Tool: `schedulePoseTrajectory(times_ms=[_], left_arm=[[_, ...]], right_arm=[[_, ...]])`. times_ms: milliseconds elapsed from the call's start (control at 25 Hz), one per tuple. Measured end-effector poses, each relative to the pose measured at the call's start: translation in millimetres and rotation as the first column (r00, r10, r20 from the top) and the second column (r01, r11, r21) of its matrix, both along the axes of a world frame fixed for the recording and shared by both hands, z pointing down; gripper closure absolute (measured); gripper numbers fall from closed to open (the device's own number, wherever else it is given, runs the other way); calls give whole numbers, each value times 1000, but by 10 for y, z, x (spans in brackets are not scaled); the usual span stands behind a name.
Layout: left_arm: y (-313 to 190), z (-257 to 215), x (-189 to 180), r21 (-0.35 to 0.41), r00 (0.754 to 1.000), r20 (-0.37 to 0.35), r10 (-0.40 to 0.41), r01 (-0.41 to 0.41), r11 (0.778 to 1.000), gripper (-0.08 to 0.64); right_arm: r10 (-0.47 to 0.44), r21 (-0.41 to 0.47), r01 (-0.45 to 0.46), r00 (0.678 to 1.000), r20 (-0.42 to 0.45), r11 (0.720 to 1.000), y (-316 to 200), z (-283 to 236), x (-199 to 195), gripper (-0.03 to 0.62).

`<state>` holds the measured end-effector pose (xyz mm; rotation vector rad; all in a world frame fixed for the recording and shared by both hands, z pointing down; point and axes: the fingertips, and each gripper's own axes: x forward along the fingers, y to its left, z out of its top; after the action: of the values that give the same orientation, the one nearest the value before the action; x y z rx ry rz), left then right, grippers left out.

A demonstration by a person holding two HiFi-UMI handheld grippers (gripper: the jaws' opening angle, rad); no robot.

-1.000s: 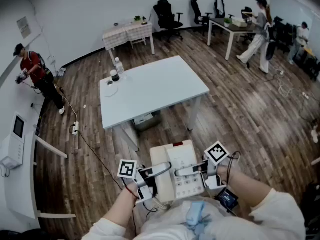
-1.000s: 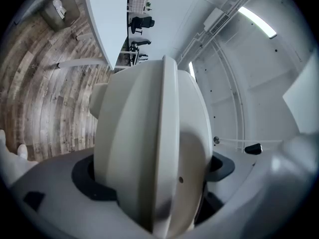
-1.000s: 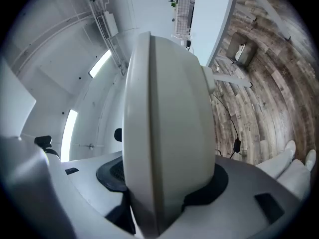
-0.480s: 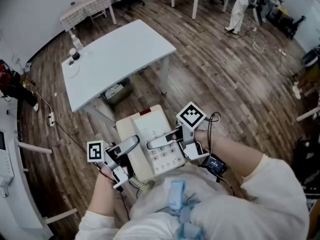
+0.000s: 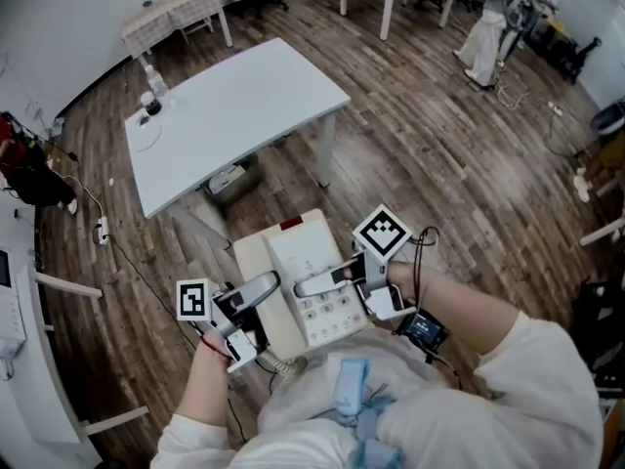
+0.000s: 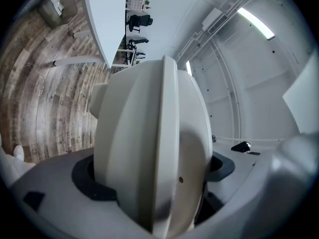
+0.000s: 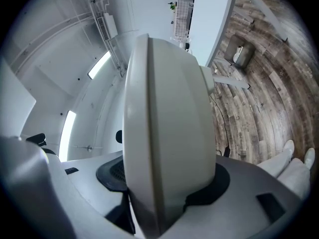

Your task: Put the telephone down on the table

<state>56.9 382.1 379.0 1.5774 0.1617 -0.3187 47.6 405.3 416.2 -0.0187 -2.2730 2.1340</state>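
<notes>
A cream desk telephone (image 5: 293,272) with a keypad and a red tab at its far end hangs level over the wooden floor, close to the person's body. My left gripper (image 5: 262,287) is shut on its left side and my right gripper (image 5: 311,284) on its right side, each with one finger lying across the top. The telephone's edge (image 6: 154,148) fills the left gripper view between the jaws, and the telephone (image 7: 164,133) does the same in the right gripper view. The white table (image 5: 244,106) stands ahead and to the left, apart from the phone.
At the table's far left corner stand a bottle (image 5: 149,74) and a dark cup (image 5: 146,106). A box (image 5: 230,178) sits under the table. A cable (image 5: 127,252) runs over the floor on the left. People stand far off at the top right (image 5: 488,27) and at the left edge (image 5: 24,169).
The head view has tipped down and the table now sits further up and left than a second ago. Both grippers still hold the telephone, with hardly any shift over the last half second.
</notes>
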Motion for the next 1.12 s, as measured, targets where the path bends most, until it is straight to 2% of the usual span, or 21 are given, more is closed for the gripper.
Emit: schedulePoseTrajectory(times_ms=[760,1120], left_arm=[[-21,81,-59,-5,1000,-1,11,-11,1000,87],[-322,66,-106,-16,1000,-7,-8,7,1000,87]], right_arm=[[20,-30,-20,1000,-9,999,-13,56,-24,311],[4,-34,-4,1000,-14,999,-314,48,-70,311]])
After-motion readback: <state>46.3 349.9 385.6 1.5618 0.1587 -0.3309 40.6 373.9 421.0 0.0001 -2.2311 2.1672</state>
